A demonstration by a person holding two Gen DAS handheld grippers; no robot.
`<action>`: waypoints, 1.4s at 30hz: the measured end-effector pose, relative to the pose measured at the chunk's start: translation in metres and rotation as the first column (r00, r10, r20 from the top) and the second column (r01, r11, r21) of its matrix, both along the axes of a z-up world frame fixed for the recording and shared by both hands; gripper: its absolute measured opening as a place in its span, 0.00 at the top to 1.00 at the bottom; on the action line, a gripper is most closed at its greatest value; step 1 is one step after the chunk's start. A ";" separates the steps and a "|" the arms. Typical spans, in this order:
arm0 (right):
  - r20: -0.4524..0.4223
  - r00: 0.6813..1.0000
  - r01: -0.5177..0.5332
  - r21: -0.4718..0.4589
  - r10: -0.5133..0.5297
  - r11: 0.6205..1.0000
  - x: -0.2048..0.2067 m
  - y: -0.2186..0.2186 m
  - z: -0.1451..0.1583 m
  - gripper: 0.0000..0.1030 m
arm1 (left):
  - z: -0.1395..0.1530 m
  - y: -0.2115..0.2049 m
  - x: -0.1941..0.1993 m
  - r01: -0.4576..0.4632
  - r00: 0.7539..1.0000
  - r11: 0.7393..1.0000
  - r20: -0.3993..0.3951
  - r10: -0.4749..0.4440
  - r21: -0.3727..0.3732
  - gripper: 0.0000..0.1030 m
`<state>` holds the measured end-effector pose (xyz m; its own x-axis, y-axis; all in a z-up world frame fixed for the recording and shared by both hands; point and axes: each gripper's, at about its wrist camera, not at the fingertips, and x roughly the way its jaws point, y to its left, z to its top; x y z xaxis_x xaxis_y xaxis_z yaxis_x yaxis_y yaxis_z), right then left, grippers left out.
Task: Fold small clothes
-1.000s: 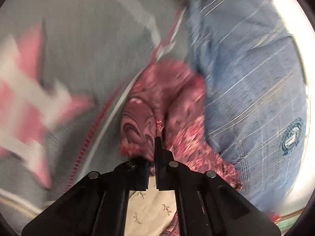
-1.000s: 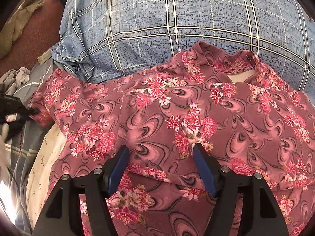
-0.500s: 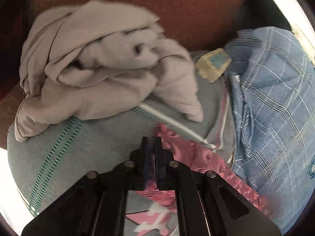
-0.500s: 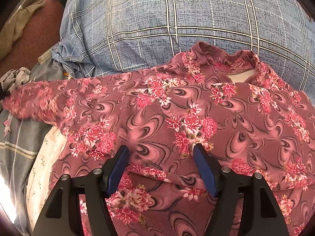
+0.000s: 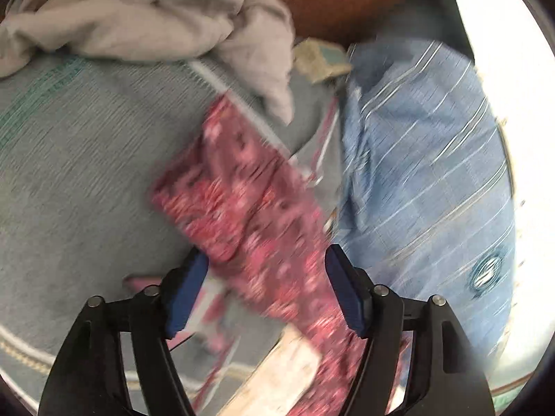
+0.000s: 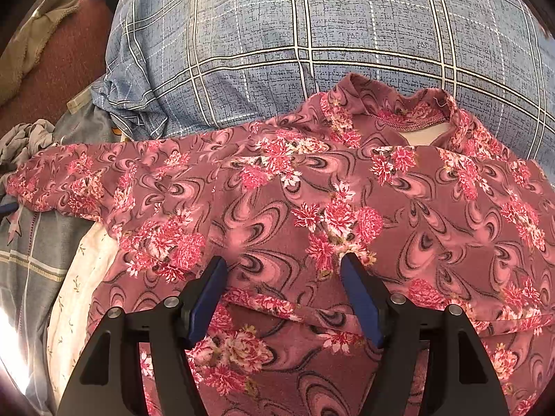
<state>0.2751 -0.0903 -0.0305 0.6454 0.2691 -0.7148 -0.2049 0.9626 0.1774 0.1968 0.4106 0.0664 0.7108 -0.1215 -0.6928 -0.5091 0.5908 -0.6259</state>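
- Pillow [image 6: 312, 34], blue with checks, fills the far side.
- Flowery red shirt [image 6: 312, 208] lies flat, its collar touching the pillow, one sleeve [image 5: 242, 208] stretched out left.
- Right gripper [image 6: 282, 287] hangs wide open over the shirt, holding nothing.
- Left gripper [image 5: 265, 287] is wide open around the sleeve, not pinching it.

Left view motion-blurred, right view sharp, blown-out glare at edges
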 end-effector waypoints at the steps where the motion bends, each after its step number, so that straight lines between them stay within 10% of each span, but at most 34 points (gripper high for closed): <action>1: 0.000 1.000 0.000 0.004 0.000 1.000 0.000 0.000 0.000 0.31 | 0.002 0.000 0.004 -0.005 1.000 1.000 0.014 0.005 0.006 0.58; 2: -0.001 1.000 -0.001 0.008 0.001 1.000 0.000 -0.001 0.000 0.31 | 0.005 0.001 0.010 0.005 1.000 1.000 0.026 -0.006 0.018 0.88; 3: 0.000 1.000 -0.002 0.012 0.002 1.000 0.000 -0.001 0.000 0.31 | 0.006 0.002 0.014 0.012 1.000 1.000 0.019 -0.012 0.021 0.93; 13: 0.000 1.000 -0.013 0.074 0.013 0.997 -0.002 -0.008 0.001 0.28 | 0.061 -0.084 0.017 0.161 0.975 0.978 0.135 -0.179 0.133 0.93; 21: -0.044 0.999 0.007 0.181 0.001 0.984 -0.011 -0.036 0.013 0.27 | 0.081 -0.222 0.039 0.415 0.874 0.887 0.183 -0.451 0.204 0.93; 29: -0.006 0.985 0.162 -0.293 -0.171 0.942 -0.040 -0.088 0.013 0.24 | 0.000 -0.365 0.077 0.654 0.750 0.751 0.045 -0.660 0.092 0.93; 34: -0.033 0.980 0.185 -0.193 -0.195 0.964 -0.042 -0.113 0.003 0.11 | -0.075 -0.408 0.091 0.707 0.697 0.706 -0.132 -0.705 -0.033 0.93; 37: -0.044 0.985 0.154 -0.221 -0.167 0.963 -0.038 -0.104 -0.001 0.01 | -0.073 -0.396 0.077 0.717 0.689 0.695 -0.098 -0.718 -0.060 0.92; 40: -0.055 0.986 0.142 -0.209 -0.156 0.968 -0.039 -0.105 -0.002 0.00 | -0.050 -0.357 0.056 0.716 0.698 0.696 0.031 -0.716 -0.056 0.73; 42: -0.069 0.987 0.128 -0.191 -0.144 0.973 -0.040 -0.106 -0.002 0.00 | -0.042 -0.322 0.041 0.660 0.750 0.751 0.082 -0.656 -0.031 0.39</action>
